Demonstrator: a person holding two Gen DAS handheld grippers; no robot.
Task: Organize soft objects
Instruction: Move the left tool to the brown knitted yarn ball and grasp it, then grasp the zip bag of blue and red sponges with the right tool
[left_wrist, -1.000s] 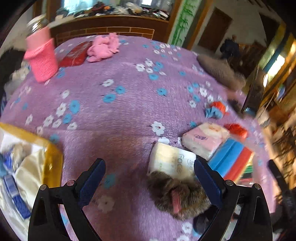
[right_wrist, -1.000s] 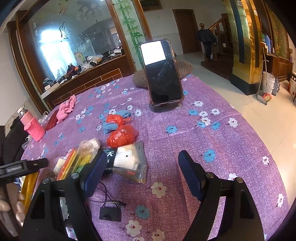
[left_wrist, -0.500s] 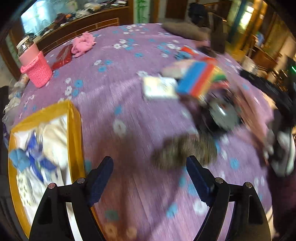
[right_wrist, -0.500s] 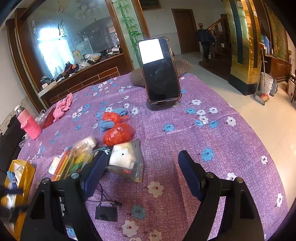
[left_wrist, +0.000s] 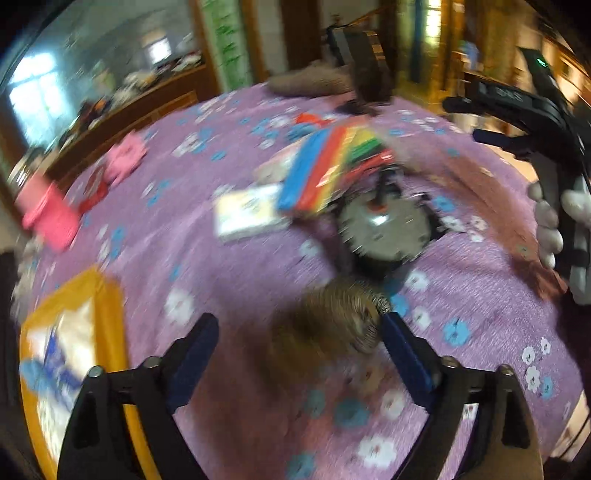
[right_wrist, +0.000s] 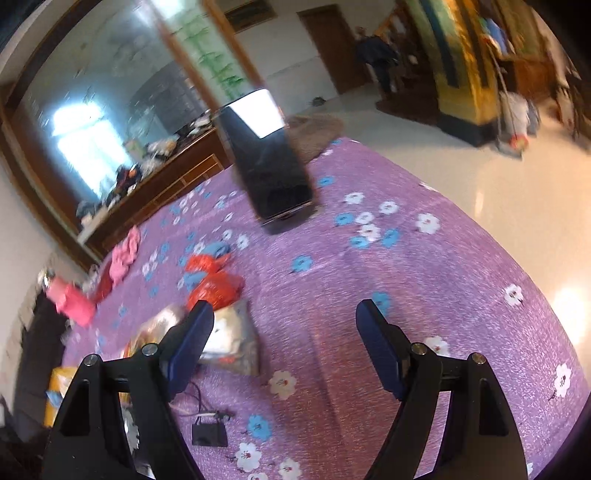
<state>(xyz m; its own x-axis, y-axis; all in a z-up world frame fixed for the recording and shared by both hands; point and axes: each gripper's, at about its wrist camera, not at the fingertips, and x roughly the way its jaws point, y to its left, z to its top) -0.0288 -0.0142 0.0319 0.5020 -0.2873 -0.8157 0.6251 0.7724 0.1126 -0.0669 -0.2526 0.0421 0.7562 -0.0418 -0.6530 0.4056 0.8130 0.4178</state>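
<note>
The left wrist view is blurred. My left gripper (left_wrist: 299, 343) is open, with a brown furry soft thing (left_wrist: 328, 325) lying on the purple flowered cloth between its fingers, close to the right one. A yellow bin (left_wrist: 110, 321) with white and blue items sits at the left. A white tissue pack (left_wrist: 247, 214) and a rainbow sponge pack (left_wrist: 325, 166) lie beyond. My right gripper (right_wrist: 284, 339) is open and empty above the cloth; a clear packet (right_wrist: 232, 347) lies by its left finger, and red bags (right_wrist: 214, 284) beyond.
A phone on a stand (right_wrist: 269, 166) stands at the far side. A round grey disc (left_wrist: 384, 229) lies past the furry thing. A pink cup (left_wrist: 48, 214) and pink cloth (left_wrist: 125, 158) are far left. A black adapter with cable (right_wrist: 208, 434) lies near.
My left gripper has swung back and to the right, away from the tissue pack; the furry thing now lies between its fingers. My right gripper has tilted and shifted slightly.
</note>
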